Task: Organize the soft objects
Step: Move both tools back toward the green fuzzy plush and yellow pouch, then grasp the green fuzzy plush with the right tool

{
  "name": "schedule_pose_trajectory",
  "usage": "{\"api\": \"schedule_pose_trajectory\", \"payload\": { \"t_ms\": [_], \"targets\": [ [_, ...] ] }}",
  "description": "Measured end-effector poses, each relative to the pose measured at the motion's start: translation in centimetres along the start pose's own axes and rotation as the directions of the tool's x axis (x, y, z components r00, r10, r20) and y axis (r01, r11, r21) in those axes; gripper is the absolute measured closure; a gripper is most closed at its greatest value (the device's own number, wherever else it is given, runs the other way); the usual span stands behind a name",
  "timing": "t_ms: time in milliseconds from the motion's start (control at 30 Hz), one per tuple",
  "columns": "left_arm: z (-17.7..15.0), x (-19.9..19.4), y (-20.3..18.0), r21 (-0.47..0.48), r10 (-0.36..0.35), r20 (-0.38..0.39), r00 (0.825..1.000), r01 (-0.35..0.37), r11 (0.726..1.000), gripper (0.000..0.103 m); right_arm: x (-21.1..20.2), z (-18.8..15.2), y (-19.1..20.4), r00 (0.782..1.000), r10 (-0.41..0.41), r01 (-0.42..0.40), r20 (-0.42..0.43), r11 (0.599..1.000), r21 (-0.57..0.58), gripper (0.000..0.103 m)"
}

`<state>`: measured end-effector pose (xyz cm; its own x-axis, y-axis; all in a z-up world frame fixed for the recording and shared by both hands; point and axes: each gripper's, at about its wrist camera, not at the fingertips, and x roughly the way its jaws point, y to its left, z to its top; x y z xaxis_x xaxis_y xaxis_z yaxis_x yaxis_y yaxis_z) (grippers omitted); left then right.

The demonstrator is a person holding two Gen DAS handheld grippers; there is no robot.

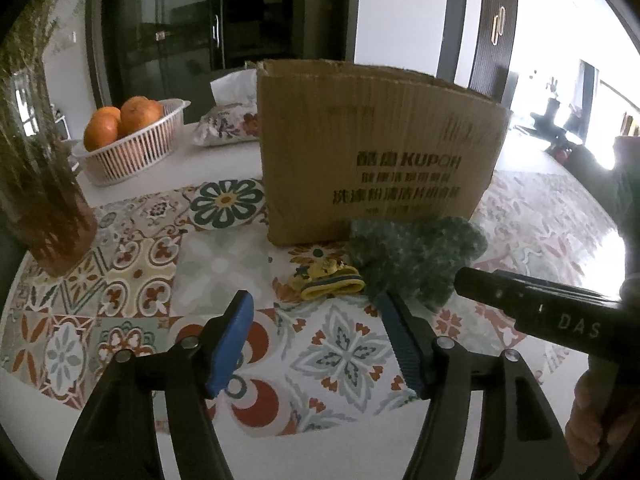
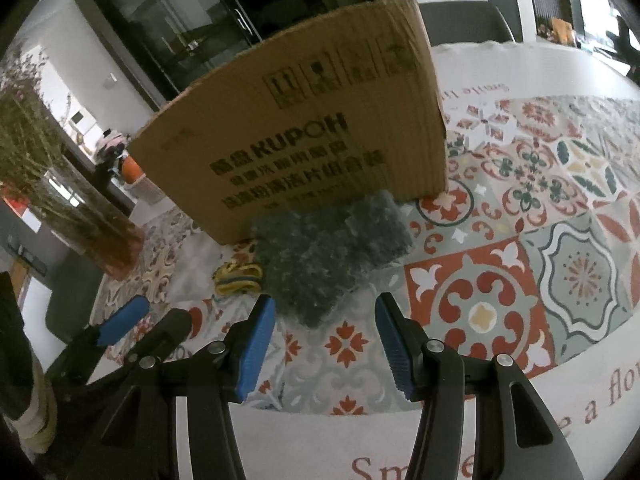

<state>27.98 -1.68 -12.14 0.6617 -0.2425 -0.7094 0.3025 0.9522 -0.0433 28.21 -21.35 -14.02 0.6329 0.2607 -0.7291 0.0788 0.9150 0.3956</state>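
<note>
A fuzzy dark green cloth (image 1: 416,256) lies on the patterned tablecloth against the front of a brown cardboard box (image 1: 372,148). A small yellow sock (image 1: 328,282) lies just left of it. My left gripper (image 1: 316,308) is open and empty, just short of the sock. In the right wrist view the green cloth (image 2: 332,248) lies in front of the box (image 2: 304,132), with the yellow sock (image 2: 236,276) to its left. My right gripper (image 2: 324,312) is open and empty, its tips close to the cloth's near edge. The left gripper's blue fingertip (image 2: 124,318) shows at lower left.
A white basket of oranges (image 1: 132,140) and a floral tissue pack (image 1: 228,120) stand behind and left of the box. A vase of dried stems (image 1: 44,184) stands at far left, also in the right wrist view (image 2: 80,208). The right gripper's body (image 1: 536,308) reaches in from the right.
</note>
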Motion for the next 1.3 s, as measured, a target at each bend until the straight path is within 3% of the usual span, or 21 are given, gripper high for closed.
{"api": "schedule_pose_trajectory", "payload": {
  "t_ms": [500,1000,1200,1300],
  "targets": [
    [0.8,4.5,0.1,-0.031,-0.037,-0.043,0.998,0.036,0.999,0.032,2.7,1.2,-0.8,0.999,0.041,-0.04,-0.01,0.997,0.062,0.05],
    [0.9,7.6,0.3,-0.022,-0.025,-0.078,0.997,0.024,0.999,0.032,4.4,2.0,-0.7,0.999,0.045,-0.043,-0.021,0.996,0.076,0.051],
    [1.2,8.6,0.4,-0.028,-0.029,-0.088,0.996,0.027,0.999,0.032,5.0,2.2,-0.7,0.998,0.05,-0.048,-0.025,0.995,0.086,0.057],
    [1.3,9.1,0.6,-0.034,-0.033,-0.098,0.995,0.03,0.999,0.035,5.1,2.3,-0.6,0.998,0.055,-0.052,-0.03,0.995,0.083,0.067]
  ]
}}
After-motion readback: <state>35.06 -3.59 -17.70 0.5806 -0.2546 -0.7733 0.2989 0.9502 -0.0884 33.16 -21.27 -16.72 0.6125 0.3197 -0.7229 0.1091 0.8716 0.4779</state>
